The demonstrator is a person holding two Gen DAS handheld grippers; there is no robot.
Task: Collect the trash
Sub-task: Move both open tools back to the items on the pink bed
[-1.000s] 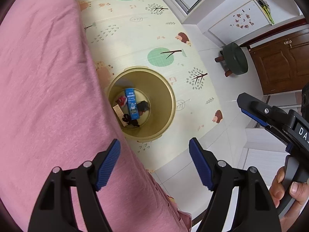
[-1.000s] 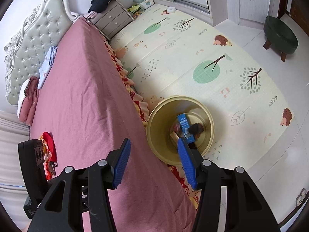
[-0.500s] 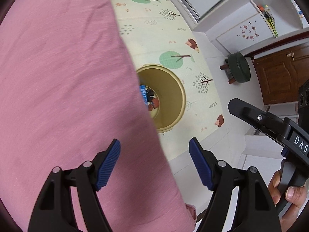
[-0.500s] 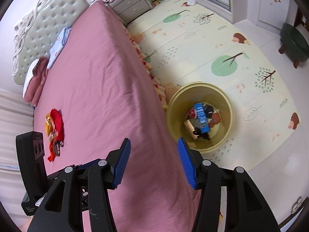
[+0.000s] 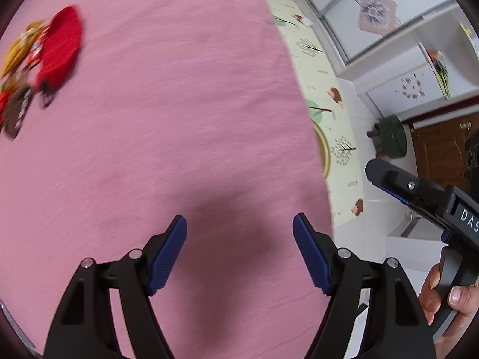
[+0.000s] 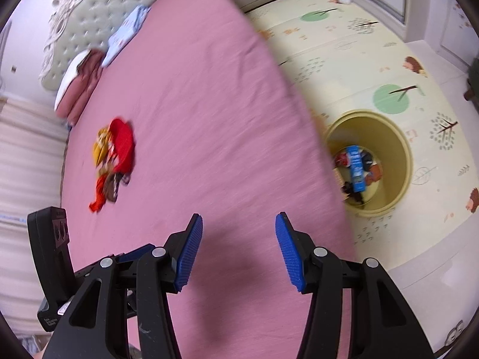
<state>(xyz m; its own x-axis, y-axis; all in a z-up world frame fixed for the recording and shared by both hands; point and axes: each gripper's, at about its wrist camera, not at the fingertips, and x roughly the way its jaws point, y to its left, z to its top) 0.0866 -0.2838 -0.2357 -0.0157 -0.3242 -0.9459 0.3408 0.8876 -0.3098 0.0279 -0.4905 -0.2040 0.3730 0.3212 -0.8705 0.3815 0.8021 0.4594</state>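
At the upper left of the left wrist view, a wrapper pile (image 5: 39,59) lies on the pink bed (image 5: 179,119); left gripper (image 5: 239,251) and right gripper (image 6: 238,249) hang empty, jaws apart; a hasty grab could snag the sheet or scatter wrappers away from the bin (image 6: 398,155)

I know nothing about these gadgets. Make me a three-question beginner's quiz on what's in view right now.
1. True or false: the left gripper holds a wrapper.
2. Where does the remaining pile of wrappers lie? A) on the pink bedsheet B) on the play mat C) in the yellow bin
3. Fill in: inside the bin, the largest item is a ____ carton.

Key: 1 false, both it and the right gripper are open and empty; 2 A; 3 blue.
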